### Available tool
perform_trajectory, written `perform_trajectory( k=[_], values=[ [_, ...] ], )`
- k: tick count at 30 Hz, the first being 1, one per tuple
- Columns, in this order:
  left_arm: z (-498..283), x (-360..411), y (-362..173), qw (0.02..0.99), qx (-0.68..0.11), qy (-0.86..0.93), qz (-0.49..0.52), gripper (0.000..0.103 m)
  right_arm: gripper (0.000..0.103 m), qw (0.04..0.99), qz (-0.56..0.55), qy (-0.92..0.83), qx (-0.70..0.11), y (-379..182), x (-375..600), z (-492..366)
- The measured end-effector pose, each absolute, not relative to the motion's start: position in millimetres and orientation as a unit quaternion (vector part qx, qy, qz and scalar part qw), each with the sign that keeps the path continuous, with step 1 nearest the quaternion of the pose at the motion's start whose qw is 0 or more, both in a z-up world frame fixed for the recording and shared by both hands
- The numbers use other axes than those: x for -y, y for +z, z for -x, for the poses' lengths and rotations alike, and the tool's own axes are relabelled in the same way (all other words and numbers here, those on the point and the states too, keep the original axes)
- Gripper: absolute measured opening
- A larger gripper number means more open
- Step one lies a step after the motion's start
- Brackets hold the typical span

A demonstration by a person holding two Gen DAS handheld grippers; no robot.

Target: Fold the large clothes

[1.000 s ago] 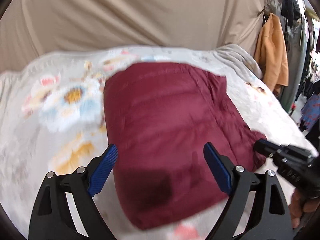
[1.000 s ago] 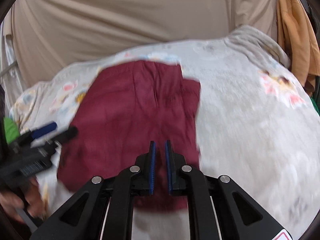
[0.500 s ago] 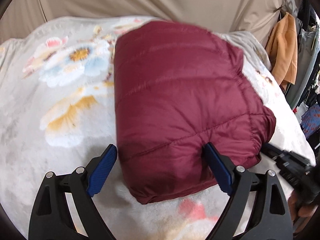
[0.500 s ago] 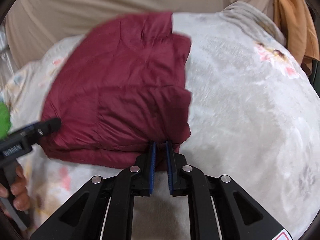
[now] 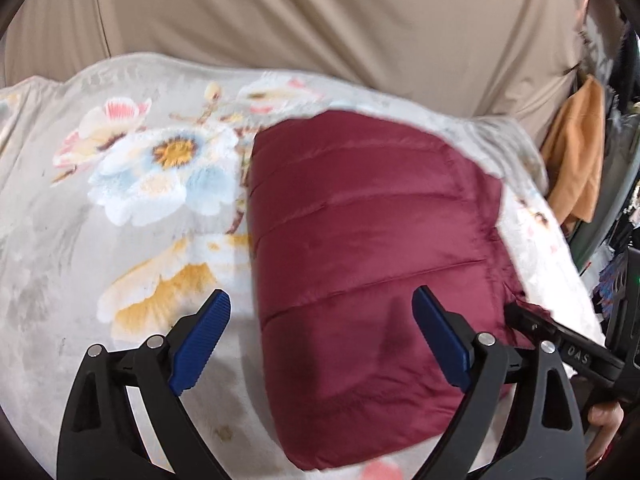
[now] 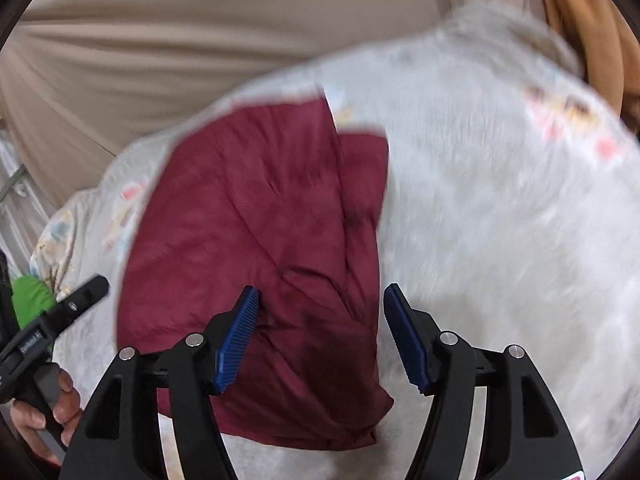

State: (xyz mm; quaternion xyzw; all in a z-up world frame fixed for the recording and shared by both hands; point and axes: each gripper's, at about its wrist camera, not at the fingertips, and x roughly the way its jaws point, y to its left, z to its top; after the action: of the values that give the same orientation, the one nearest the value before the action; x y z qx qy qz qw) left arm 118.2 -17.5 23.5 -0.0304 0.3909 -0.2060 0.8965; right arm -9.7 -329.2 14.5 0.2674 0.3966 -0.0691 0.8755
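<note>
Lying folded on the floral blanket [image 5: 120, 248], the maroon jacket [image 5: 360, 260] sits as a compact padded block, its quilted panels stacked so that the bulk stays together. Left of it the blanket is bare and flat, offering plenty of open room; a green item [image 6: 30, 296] shows at the far left edge of the right wrist view, well clear of the jacket.

The left hand-held gripper [image 5: 320, 336] hovers over the near part of the jacket with its jaws wide apart and nothing pinched between them; one blue pad [image 5: 200, 344] hangs above bare blanket just left of the jacket's left edge, the other above the padded top. A hand [image 6: 44, 412] holds its grip.

The right hand-held gripper [image 6: 320, 340] has just been opening its jaws, and they now stand apart over the jacket's near right corner without pressing the fabric. That reads as a release: the fold looks laid down and let go. The jacket's right edge shows two layers slightly offset, so the stack is not perfectly squared, and a tidying nudge there may be wanted.

To the right the blanket runs on pale and empty toward its rounded edge, leaving free space for a withdrawal. Behind everything hangs a beige curtain [image 5: 320, 20], and an orange garment [image 5: 580, 152] hangs at the far right, apart from the bed.
</note>
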Motion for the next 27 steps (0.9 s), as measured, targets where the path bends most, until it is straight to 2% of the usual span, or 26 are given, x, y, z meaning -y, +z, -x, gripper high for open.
perform_trajectory(
  k=[8, 13, 17, 19, 21, 22, 24, 27],
  values=[
    [-138, 26, -10, 0.868, -0.433, -0.235, 0.059, 0.098, 0.074, 0.847, -0.35, -0.009, -0.401, -24, 344, 2],
    [-140, 36, -24, 0.865, -0.433, -0.249, 0.057, 0.098, 0.078, 0.863, -0.317, 0.007, -0.394, -25, 334, -3],
    [-144, 35, -26, 0.86, -0.432, -0.264, 0.062, 0.098, 0.076, 0.866, -0.308, 0.019, -0.394, -26, 330, -10],
    [-143, 35, -24, 0.859, -0.428, -0.273, 0.063, 0.093, 0.067, 0.863, -0.314, 0.033, -0.393, -26, 329, -18],
    [-140, 35, -17, 0.861, -0.422, -0.28, 0.057, 0.075, 0.045, 0.858, -0.33, 0.045, -0.39, -22, 332, -22],
    [-138, 35, -9, 0.863, -0.413, -0.286, 0.051, 0.07, 0.034, 0.863, -0.324, 0.04, -0.384, -16, 331, -21],
    [-134, 33, 7, 0.868, -0.394, -0.3, 0.044, 0.053, 0.025, 0.877, -0.31, 0.033, -0.366, 2, 325, -20],
    [-126, 29, 40, 0.875, -0.357, -0.324, 0.04, 0.045, 0.02, 0.9, -0.289, 0.036, -0.324, 36, 313, -12]
  ],
)
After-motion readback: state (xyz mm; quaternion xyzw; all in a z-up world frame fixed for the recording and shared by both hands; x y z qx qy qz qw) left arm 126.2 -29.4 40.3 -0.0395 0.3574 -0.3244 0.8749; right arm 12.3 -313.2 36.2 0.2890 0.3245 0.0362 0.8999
